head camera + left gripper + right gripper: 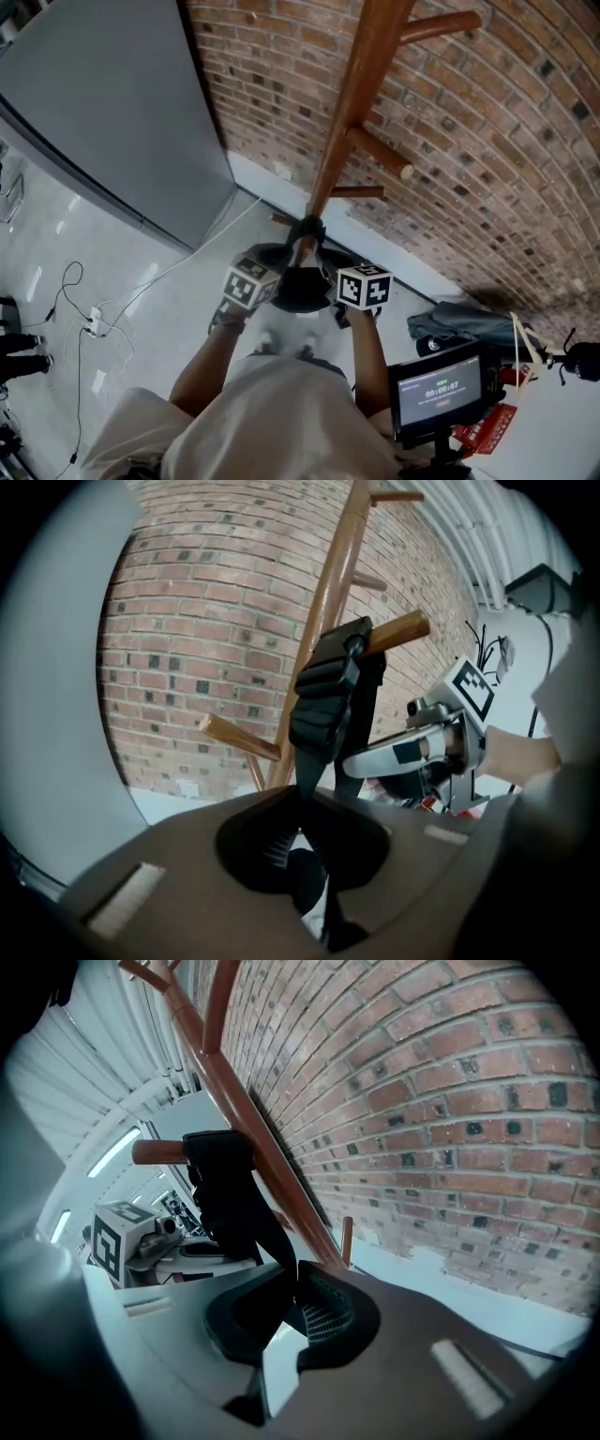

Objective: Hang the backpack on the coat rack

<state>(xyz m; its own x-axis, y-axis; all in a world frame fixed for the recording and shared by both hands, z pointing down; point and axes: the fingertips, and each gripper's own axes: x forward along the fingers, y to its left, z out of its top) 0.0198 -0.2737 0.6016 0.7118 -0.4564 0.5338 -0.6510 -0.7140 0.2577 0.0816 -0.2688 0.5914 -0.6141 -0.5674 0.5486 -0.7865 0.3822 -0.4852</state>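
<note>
**Ben:** What's closest to us?

**Mia:** The person's light shirt [281, 412] and two bare arms reaching out. By the right arm there's a little screen [439, 389] with numbers on it.

**Ben:** What's in the hands?

**Mia:** A gripper in each hand. Each one has a cube with black and white squares on it.

**Ben:** What is the left gripper [305, 841] doing?

**Mia:** Its two fingers are squeezed together on a black strap [323, 710]. The strap goes up from between them.

**Ben:** And the right gripper [292, 1305]?

**Mia:** Same thing. Its fingers pinch black strap too.

**Ben:** Where's the backpack?

**Mia:** The backpack [302, 289] is the black lump between the two grippers. It's right up against the wooden pole. The strap goes up and sits over a peg [398, 628] that sticks out from the pole.

**Ben:** Is that pole the coat rack?

**Mia:** Yes. The coat rack [361, 103] is brown wood, and it has more pegs higher up.

**Ben:** What's behind it?

**Mia:** A red brick wall [487, 141]. A big grey panel [103, 103] stands off to the left. Some wires [84, 319] lie on the shiny pale floor [169, 300].
</note>
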